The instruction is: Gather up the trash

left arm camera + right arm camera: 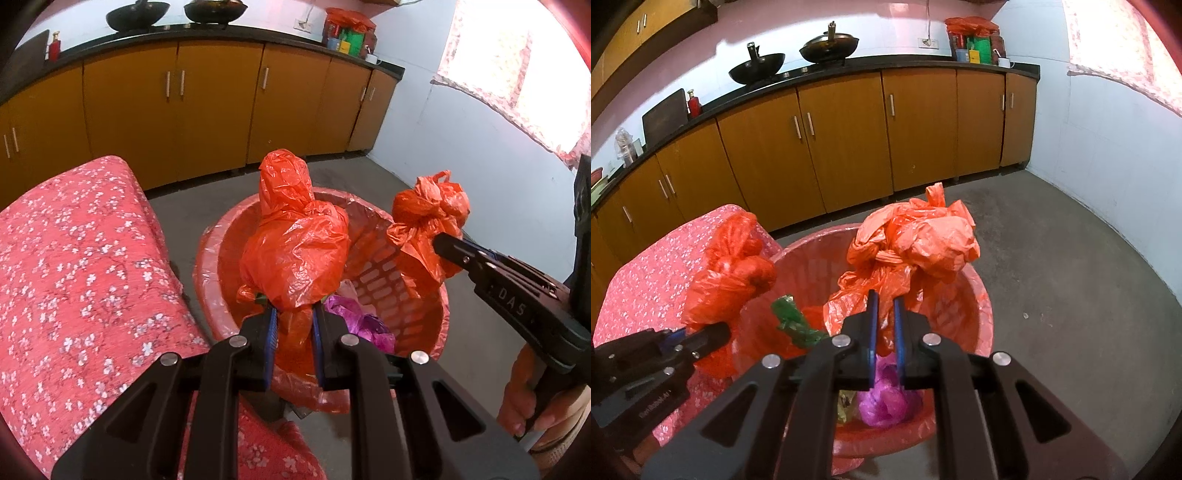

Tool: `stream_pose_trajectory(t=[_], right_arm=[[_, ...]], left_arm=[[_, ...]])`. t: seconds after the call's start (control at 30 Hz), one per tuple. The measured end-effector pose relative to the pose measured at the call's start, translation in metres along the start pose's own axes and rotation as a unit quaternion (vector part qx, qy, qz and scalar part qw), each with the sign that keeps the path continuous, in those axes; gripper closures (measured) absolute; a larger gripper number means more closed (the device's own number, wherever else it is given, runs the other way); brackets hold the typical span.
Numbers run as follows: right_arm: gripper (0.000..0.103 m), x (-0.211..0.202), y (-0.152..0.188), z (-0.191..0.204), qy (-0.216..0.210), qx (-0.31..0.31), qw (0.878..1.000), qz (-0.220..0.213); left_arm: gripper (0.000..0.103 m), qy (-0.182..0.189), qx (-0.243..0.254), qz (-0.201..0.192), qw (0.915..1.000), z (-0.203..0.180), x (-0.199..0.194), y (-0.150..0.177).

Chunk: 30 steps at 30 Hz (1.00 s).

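Orange plastic filled both sets of fingers: the left gripper (pixel 293 321) was clamped on one knotted orange bag (pixel 295 243), the right gripper (pixel 886 317) pinched a second tied bag (pixel 916 243). Just beyond and below the fingers sat the red-lined bin (pixel 979 306), holding a purple bag (pixel 886 398); beside it, a floral-covered surface (pixel 74 266).

From my seat the bin (pixel 979 295) mouth is half blocked by two knotted orange bags (pixel 295 254) (pixel 919 240) over it. Flowery red table (pixel 74 266) crowds the left rim; bare floor (pixel 1071 277) on the right's wide open.
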State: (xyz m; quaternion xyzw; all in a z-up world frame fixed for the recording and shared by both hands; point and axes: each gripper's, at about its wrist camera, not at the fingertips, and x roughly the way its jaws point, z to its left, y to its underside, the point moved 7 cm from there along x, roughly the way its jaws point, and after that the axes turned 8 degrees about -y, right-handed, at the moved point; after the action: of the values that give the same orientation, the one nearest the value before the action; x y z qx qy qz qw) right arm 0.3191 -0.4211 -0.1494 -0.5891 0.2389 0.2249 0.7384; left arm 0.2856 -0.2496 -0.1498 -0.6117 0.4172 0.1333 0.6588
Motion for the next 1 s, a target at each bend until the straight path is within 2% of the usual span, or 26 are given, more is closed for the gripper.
stream_pose_trajectory(t=[0.4,0.47,0.63,0.9,1.0], right_arm=[[0.092,0.006,-0.001,-0.009,-0.008,0.008,1.000,-0.007],[0.088,0.005,-0.002,-0.010,-0.010,0.009,1.000,-0.011],[0.080,0.005,0.000,-0.016,-0.011,0.018,1.000,-0.014],[0.076,0.000,0.001,-0.024,0.004,0.025,1.000,-0.017],[0.068,-0.006,0.000,-0.026,0.009,0.027,0.999,-0.024]], left_arm=[[0.085,0.010,0.009,0.006,0.9999,-0.003,0.017,-0.005],[0.083,0.005,0.006,0.007,0.9999,-0.002,0.019,-0.005],[0.068,0.008,0.002,0.012,0.9999,-0.003,0.022,-0.002],[0.064,0.002,-0.011,0.010,0.9999,0.006,0.018,-0.002],[0.061,-0.007,-0.020,0.005,0.9998,0.017,0.012,-0.002]])
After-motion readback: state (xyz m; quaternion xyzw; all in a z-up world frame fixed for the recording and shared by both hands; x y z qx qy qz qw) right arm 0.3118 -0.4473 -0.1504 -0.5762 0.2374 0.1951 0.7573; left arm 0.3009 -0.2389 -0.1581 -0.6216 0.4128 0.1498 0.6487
